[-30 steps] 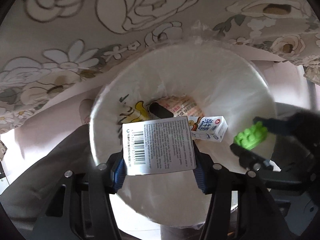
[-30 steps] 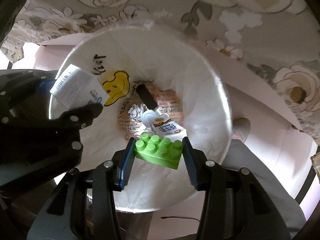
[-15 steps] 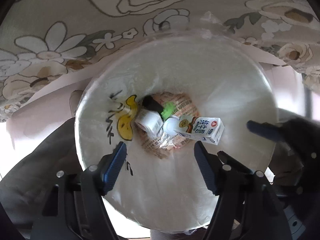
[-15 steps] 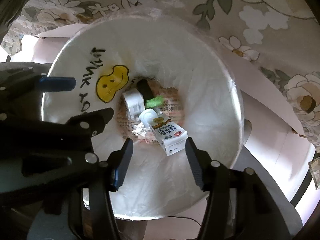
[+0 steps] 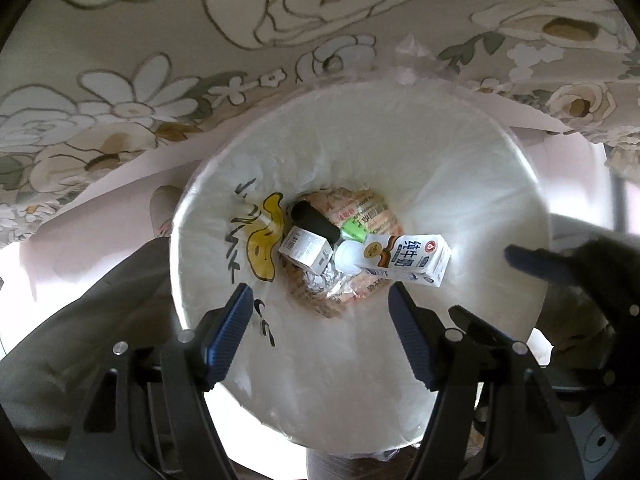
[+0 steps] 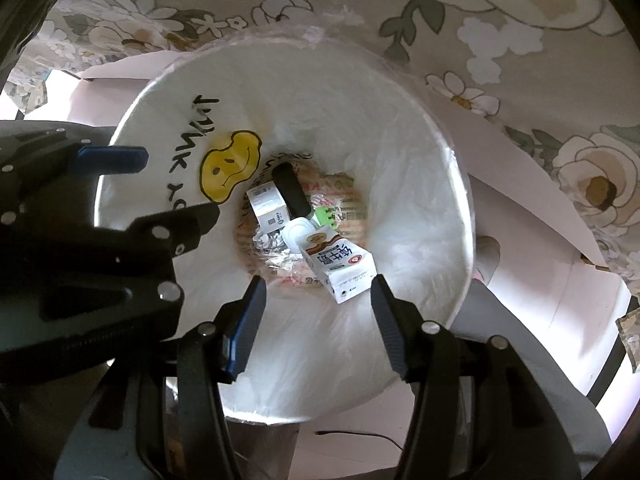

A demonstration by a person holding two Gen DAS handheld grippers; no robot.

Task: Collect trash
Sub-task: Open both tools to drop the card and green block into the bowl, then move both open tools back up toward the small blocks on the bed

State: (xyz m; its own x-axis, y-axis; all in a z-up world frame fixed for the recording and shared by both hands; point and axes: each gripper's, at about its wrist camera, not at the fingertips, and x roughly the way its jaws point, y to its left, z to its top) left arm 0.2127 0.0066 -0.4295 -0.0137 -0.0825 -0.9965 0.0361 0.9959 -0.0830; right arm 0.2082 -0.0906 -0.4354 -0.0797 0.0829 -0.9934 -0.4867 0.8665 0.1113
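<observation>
A white-lined trash bin (image 5: 460, 184) with a yellow smiley (image 6: 230, 168) and black lettering reading "JUNK" sits beside a floral tablecloth (image 5: 160, 40). At its bottom lie a milk carton (image 5: 408, 258) printed with Chinese characters, a barcoded small box (image 5: 306, 246), a green brick (image 6: 326, 214) and a black cylinder (image 5: 316, 222). A second ago the left hand-held gripper (image 5: 320, 334) held the box and the right hand-held gripper (image 6: 318, 320) the brick; both now hang released and empty.

You've got a floral cloth (image 5: 160, 92) filling the whole top of both views. A pale pink panel (image 5: 120, 208) sticks out right under the cloth's edge. Grey fabric (image 5: 100, 300) sits below that, and well away from the cloth there's a thin dark cable (image 6: 360, 436).
</observation>
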